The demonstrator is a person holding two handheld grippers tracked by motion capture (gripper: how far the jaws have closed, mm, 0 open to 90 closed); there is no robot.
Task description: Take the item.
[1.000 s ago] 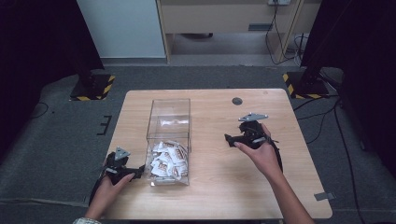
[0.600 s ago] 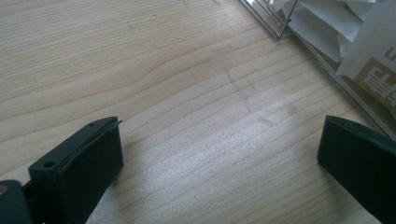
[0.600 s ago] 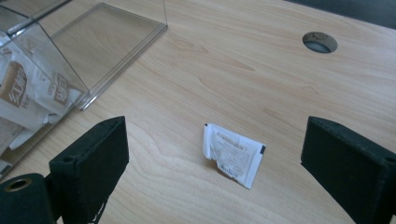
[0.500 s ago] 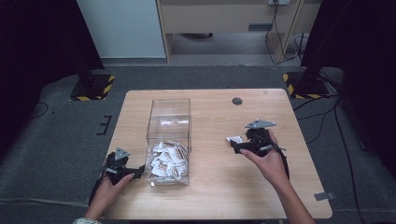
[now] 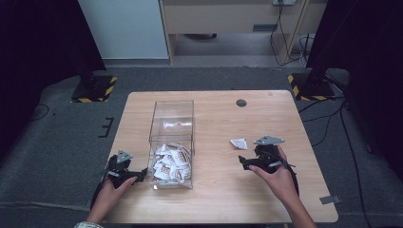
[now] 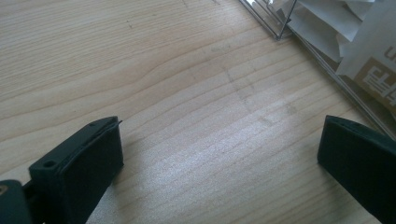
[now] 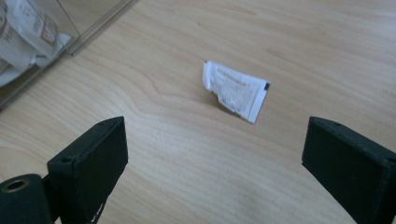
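Observation:
A small white packet (image 5: 239, 143) lies flat on the wooden table (image 5: 214, 199), right of a clear plastic box (image 5: 172, 124) that holds several similar packets (image 5: 170, 164). My right gripper (image 5: 244, 163) rests just in front of the loose packet, open. In the right gripper view the packet (image 7: 236, 91) lies a little beyond the wide-apart jaws of the gripper (image 7: 215, 168), untouched. My left gripper (image 5: 141, 175) sits at the box's near left corner, open. In the left gripper view that gripper (image 6: 219, 172) has bare wood between its jaws, with the box corner (image 6: 299, 32) ahead on the right.
A dark round hole (image 5: 241, 102) sits in the table's far side. The box's far half holds one packet (image 5: 177, 124). Beyond the table are a grey floor, black stands with striped bases (image 5: 94, 90) and cables.
My right gripper has drawn back toward the table's front edge, and the white packet now lies uncovered where its jaws were. The left gripper has stayed put.

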